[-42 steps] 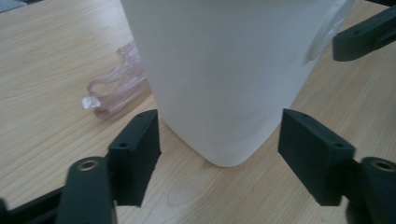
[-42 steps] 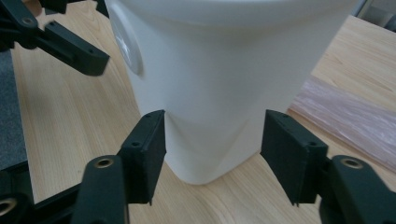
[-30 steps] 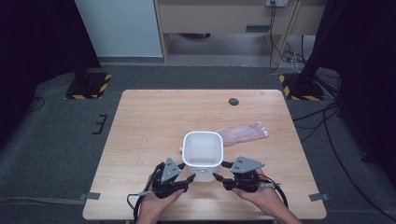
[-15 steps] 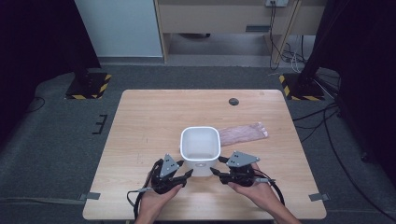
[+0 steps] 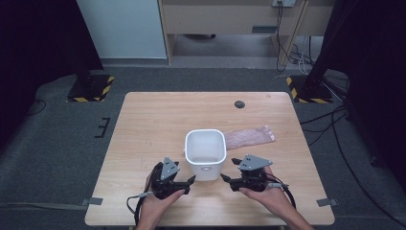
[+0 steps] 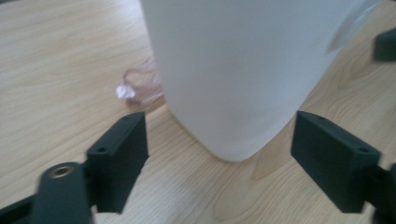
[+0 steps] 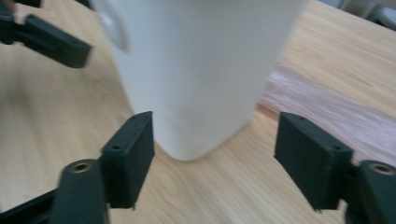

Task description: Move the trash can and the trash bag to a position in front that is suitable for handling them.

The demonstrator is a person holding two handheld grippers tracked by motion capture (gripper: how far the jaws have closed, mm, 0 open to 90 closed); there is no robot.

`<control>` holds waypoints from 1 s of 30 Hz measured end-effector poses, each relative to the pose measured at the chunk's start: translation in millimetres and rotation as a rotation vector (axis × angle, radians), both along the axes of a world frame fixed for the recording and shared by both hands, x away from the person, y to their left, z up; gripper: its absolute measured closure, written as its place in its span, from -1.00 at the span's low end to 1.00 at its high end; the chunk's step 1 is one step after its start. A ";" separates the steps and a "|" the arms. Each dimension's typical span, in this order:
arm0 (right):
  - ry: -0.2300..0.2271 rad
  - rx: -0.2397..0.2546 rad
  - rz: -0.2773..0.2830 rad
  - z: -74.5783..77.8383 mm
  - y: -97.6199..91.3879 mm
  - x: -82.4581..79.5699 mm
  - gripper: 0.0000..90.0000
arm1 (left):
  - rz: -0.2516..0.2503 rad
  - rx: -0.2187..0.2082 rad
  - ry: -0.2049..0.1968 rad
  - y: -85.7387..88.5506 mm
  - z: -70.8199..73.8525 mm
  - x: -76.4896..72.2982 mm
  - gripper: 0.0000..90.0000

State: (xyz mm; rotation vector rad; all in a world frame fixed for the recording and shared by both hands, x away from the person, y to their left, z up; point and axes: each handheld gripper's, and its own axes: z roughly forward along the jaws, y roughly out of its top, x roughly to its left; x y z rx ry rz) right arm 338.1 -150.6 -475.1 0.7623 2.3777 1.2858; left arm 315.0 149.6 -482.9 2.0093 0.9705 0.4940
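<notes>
Both jaws gaping wide, nothing held: left gripper (image 5: 190,181) and right gripper (image 5: 225,179) flank the white square plastic tub (image 5: 205,153), pinkish clear plastic bag (image 5: 250,137) lying beyond it

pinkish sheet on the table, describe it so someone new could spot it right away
Start at the wooden table and find the white tub near its middle. The pinkish sheet lies flat just behind it, toward the right edge. It is the one thin, limp, see-through thing there.
</notes>
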 end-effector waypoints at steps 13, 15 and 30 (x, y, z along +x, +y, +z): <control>-0.004 -0.003 -0.122 6.0 -42.4 46.6 -0.77 | 0.123 0.026 0.033 33.4 -9.4 38.8 -0.89; -0.001 -0.007 -0.143 7.7 -47.8 65.3 -0.79 | 0.150 0.024 0.039 42.7 -13.8 54.4 -0.89; 0.041 -0.063 -0.240 -5.8 -60.2 124.5 -0.73 | 0.187 0.052 0.083 60.5 -22.3 69.7 -0.89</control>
